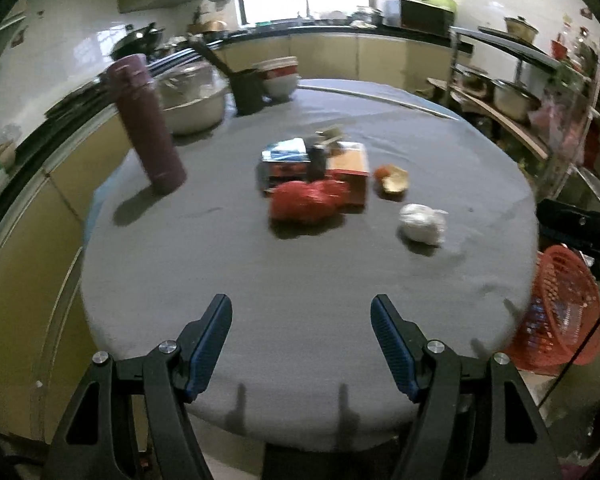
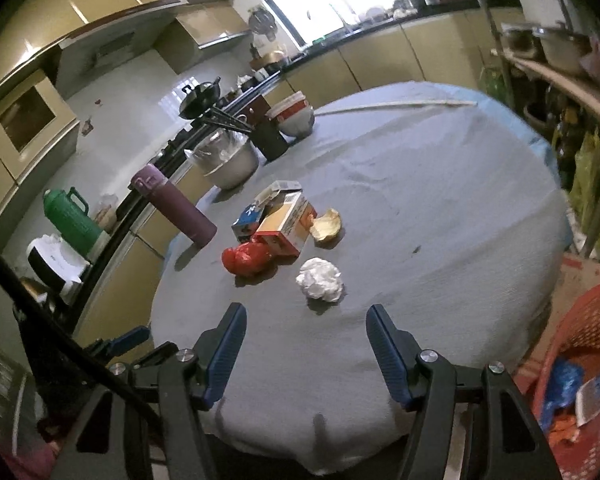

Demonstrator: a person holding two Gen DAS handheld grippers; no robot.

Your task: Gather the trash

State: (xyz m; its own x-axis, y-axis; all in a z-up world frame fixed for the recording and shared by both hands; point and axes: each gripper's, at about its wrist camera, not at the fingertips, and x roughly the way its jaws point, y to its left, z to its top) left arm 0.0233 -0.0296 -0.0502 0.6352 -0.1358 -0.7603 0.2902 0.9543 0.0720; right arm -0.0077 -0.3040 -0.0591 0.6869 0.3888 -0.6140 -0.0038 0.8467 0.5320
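Trash sits in a loose cluster near the middle of the round table (image 2: pixel 440 208), which is covered by a grey cloth. Nearest the claws lies one crumpled white paper ball (image 2: pixel 321 280); it looks light and soft, so it should squash under a pinch, and a grip across its middle would probably do. Just behind it, to the left, is one red plastic bag (image 2: pixel 247 259), bunched up, likely limp and a little slippery; a bunched fold would be the best place to take it. Touching the bag are cartons, apparently two: an orange-and-tan box (image 2: pixel 288 222) and a blue-and-white box (image 2: pixel 249 216), both light and stiff but easy to crush, best taken across a narrow side. Beside the orange box lies one yellowish peel or husk (image 2: pixel 327 227), curled and probably brittle.

The left claw (image 1: pixel 301 344) and the right claw (image 2: pixel 306 354) each hang over the near edge of the table with jaws wide and nothing between them.

One red basket (image 2: pixel 580 360) stands on the floor to the right, already holding some scraps. One purple flask (image 2: pixel 178 208) stands upright left of the cluster, apart from it.
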